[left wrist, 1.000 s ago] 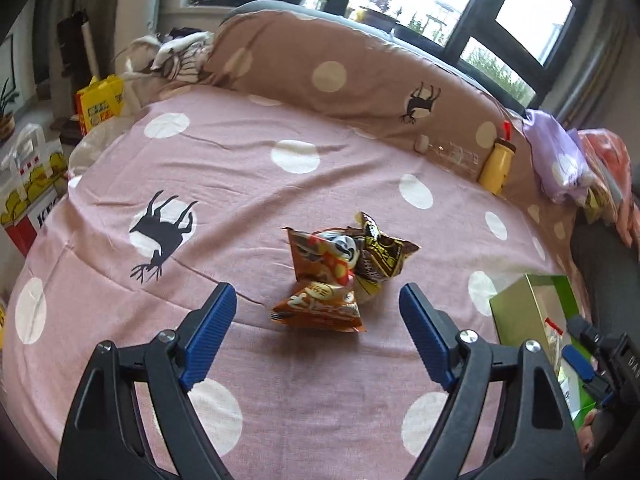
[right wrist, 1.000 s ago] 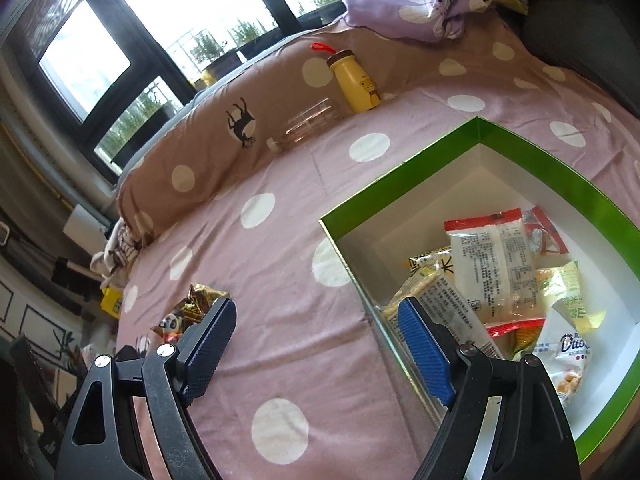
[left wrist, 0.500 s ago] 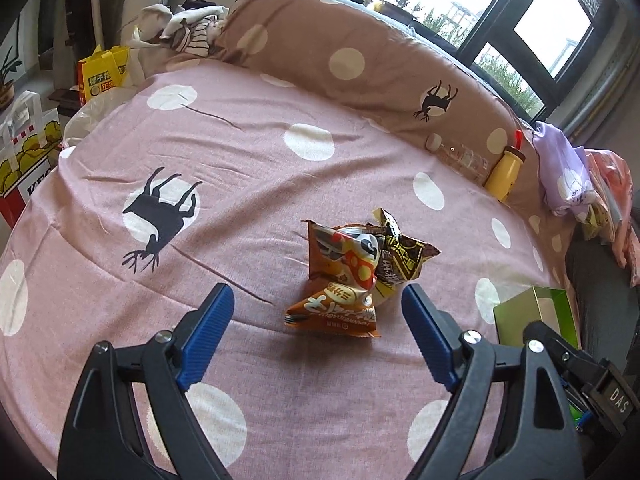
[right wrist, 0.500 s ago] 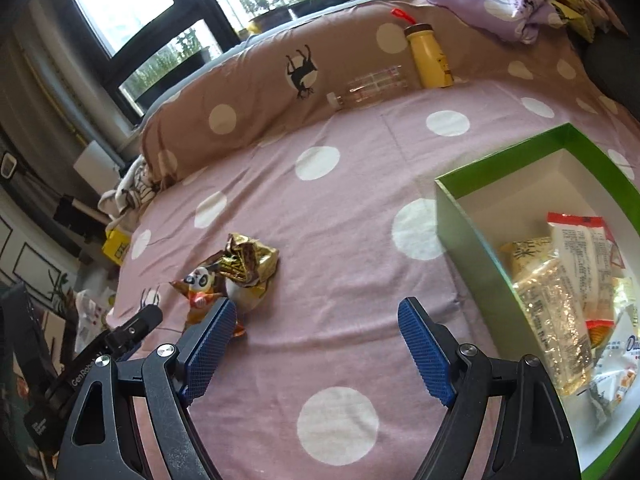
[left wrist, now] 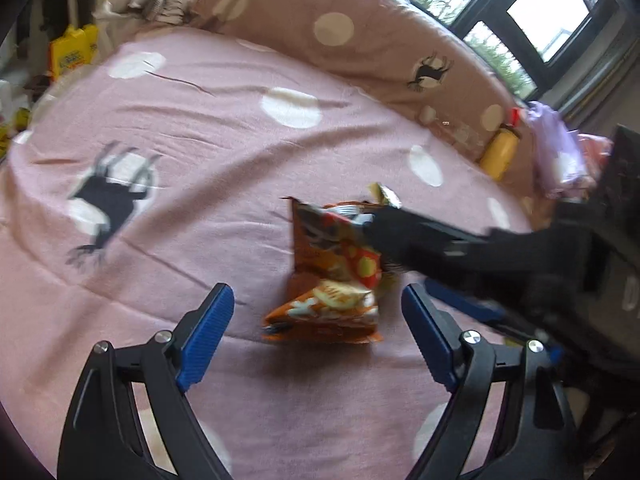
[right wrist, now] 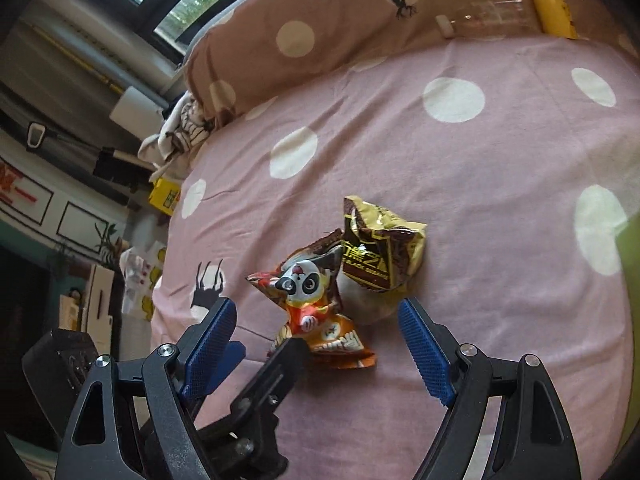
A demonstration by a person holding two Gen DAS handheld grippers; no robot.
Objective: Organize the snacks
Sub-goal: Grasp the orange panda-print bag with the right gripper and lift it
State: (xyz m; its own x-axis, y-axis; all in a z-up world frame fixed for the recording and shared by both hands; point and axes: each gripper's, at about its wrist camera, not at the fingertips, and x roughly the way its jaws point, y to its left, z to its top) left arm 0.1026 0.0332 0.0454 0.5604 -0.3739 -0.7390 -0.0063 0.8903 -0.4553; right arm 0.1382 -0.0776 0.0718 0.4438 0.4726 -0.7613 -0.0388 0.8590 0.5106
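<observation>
Two hand-held grippers hang over a pink polka-dot bed, both angled down at the same small heap of snacks. The left hand-held gripper (left wrist: 316,332) has its blue pads spread wide with nothing between them; the lower orange snack packet (left wrist: 326,314) lies just ahead of the gap, not touched by either pad. The right hand-held gripper (right wrist: 318,342) is likewise spread wide and grips nothing; seen from its own camera, the orange packet printed with a cartoon panda (right wrist: 312,300) sits just beyond its fingertips, and one black finger of the left tool crosses in front of that packet's lower edge. In the left wrist view the right tool reaches in from the right as a dark blurred shape across the top of the heap. Leaning against the panda packet, on its far right side, is a gold and brown snack packet (right wrist: 380,248), crumpled and partly upright. All of these rest on the pink bedspread (right wrist: 460,184) with white dots and black deer figures. Farther back, a brown dotted bolster (right wrist: 328,28) runs along the bed's edge, with a yellow bottle (right wrist: 550,4) and a clear plastic bottle (right wrist: 486,18) lying against it. Windows show behind the bolster.
</observation>
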